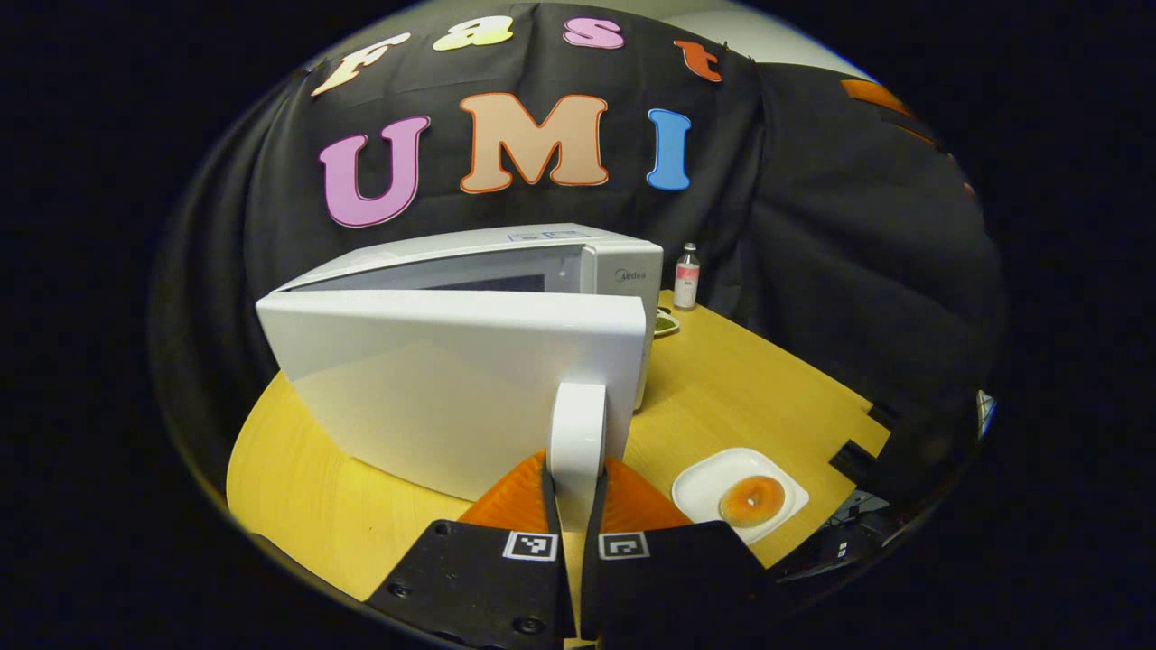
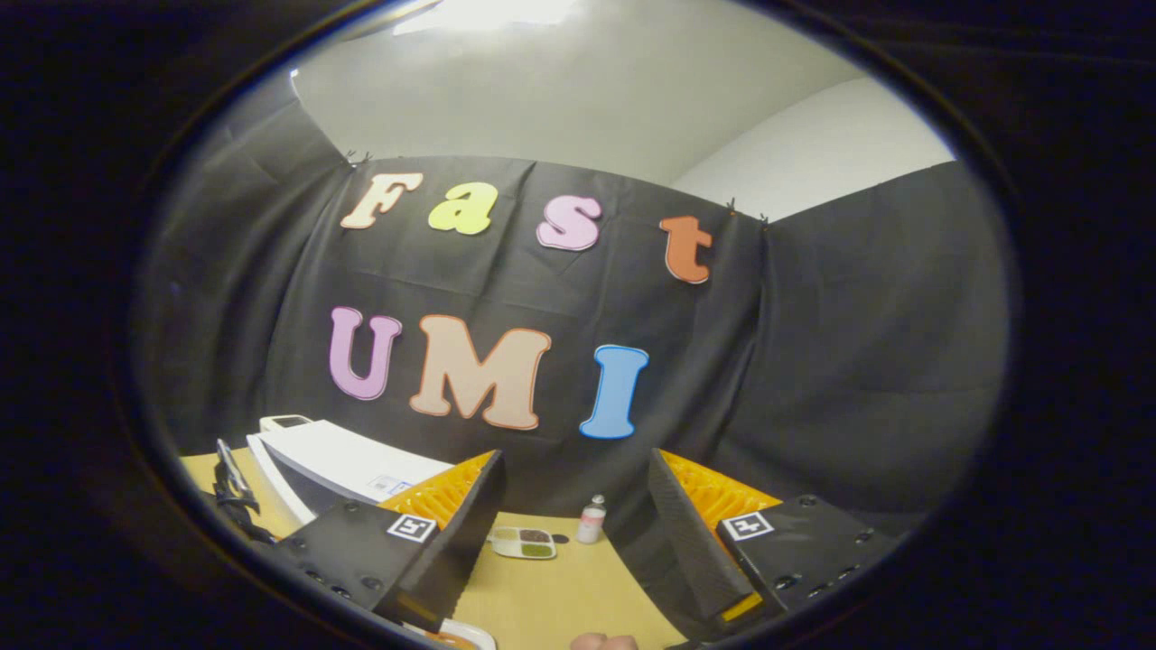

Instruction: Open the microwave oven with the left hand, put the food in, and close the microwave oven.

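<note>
Microwave oven stands at the left of the left gripper view, on the wooden table, its white door swung partly out toward the camera. At the door's free right edge the upright white handle runs top to bottom, and the left gripper is clamped on it, one finger on each side of the bar, so the handle's long axis lies across the squeeze of the jaws. A dark slit of the cavity shows above the door's top edge, so the opening looks narrow from here; I judge the door must come further round before anything can go in.

Rightward and nearer the table's front edge lies a square white plate with the food, a glazed ring like a doughnut, just right of the left gripper and well apart from the oven mouth. Behind, near the cloth wall, stands a small bottle.

In the right gripper view the right gripper hangs high with its fingers spread wide and nothing between them; the oven sits low at its left. The plate lies on the free hand's side, so the right one seems best placed to fetch it, once the door clears its path.
</note>
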Demonstrator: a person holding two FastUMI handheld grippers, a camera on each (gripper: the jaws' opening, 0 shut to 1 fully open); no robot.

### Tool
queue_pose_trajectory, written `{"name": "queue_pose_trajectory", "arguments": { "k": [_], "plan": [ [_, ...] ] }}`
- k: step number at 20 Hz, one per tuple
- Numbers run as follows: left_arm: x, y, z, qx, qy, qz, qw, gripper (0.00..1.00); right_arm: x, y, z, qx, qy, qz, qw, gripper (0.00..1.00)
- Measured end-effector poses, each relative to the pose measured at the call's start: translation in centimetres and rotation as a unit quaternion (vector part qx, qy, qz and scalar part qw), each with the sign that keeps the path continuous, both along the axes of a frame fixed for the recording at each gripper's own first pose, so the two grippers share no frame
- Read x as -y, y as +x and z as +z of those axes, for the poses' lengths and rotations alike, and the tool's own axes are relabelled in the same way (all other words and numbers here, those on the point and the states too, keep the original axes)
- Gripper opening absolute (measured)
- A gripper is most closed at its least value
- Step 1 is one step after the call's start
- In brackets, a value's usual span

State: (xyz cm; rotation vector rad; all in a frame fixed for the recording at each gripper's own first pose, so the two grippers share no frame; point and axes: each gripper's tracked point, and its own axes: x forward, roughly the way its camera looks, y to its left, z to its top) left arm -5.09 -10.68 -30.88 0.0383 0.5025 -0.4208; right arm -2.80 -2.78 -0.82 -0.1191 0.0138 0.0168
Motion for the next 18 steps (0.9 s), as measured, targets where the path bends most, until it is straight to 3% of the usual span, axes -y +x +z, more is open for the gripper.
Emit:
{"name": "queue_pose_trajectory", "arguments": {
  "k": [5,9,11,13,14,16,18],
  "plan": [
    [-5.3,-4.6,-0.1,-0.007,0.008,0.033,0.999,0.03,-4.8,0.1,-1.4,-0.019,0.008,0.037,0.999,0.97],
    [-9.6,-6.9,0.0,-0.003,0.015,0.065,0.998,0.07,-7.8,-0.4,-1.7,-0.02,0.012,0.054,0.998,0.97],
    [-11.9,-7.8,-0.6,-0.01,0.015,0.091,0.996,0.14,-9.3,-0.9,-2.0,-0.024,0.017,0.059,0.998,0.97],
    [-14.9,-8.4,-1.4,-0.018,0.012,0.123,0.992,0.38,-10.7,-1.1,-2.5,-0.028,0.022,0.063,0.997,0.97],
    [-16.3,-8.4,-1.2,-0.015,0.007,0.139,0.99,0.64,-11.3,-1.3,-2.6,-0.029,0.02,0.066,0.997,0.97],
    [-18.4,-9.3,-1.2,-0.017,-0.001,0.159,0.987,0.8,-12.3,-1.6,-3.0,-0.031,0.012,0.071,0.997,0.97],
    [-20.4,-9.5,-0.9,-0.009,0.012,0.175,0.984,0.83,-13.0,-1.8,-3.5,-0.035,0.007,0.073,0.997,0.97]
  ]
}}
